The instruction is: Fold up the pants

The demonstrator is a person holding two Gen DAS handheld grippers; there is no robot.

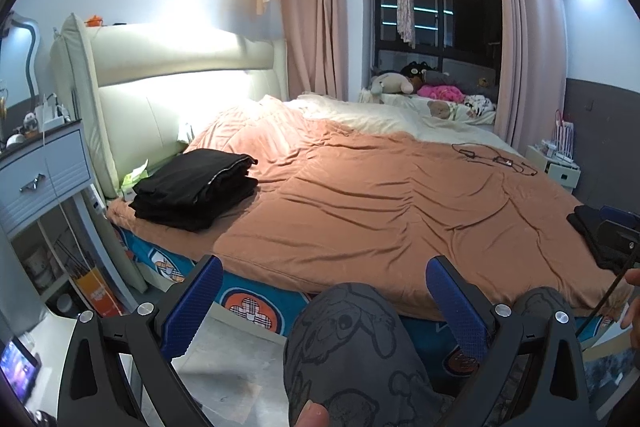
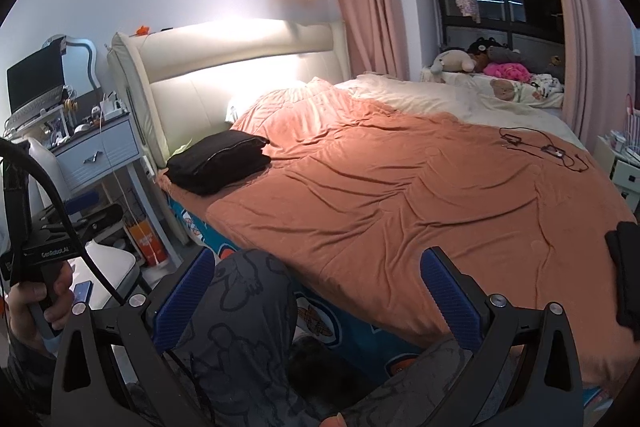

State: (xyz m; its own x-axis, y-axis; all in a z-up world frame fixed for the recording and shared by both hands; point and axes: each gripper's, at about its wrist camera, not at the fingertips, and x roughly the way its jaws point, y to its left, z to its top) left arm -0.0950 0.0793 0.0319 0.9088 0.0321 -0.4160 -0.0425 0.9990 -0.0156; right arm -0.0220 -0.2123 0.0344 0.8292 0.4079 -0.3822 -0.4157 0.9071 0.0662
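A folded stack of black pants (image 1: 194, 189) lies on the orange blanket (image 1: 380, 203) near the headboard, at the bed's left corner; it also shows in the right wrist view (image 2: 218, 161). More black cloth (image 1: 600, 237) lies at the bed's right edge, also in the right wrist view (image 2: 624, 267). My left gripper (image 1: 324, 301) is open and empty, held back from the bed above my knees. My right gripper (image 2: 314, 293) is open and empty, also short of the bed edge. The left gripper's handle (image 2: 36, 247) shows at the left of the right wrist view.
A black cable (image 1: 494, 157) lies on the blanket at the far right. Stuffed toys (image 1: 416, 85) sit by the window. A nightstand (image 1: 44, 171) stands left of the bed, a white stool (image 2: 112, 267) below it. My patterned-trouser knees (image 1: 348, 343) are in front.
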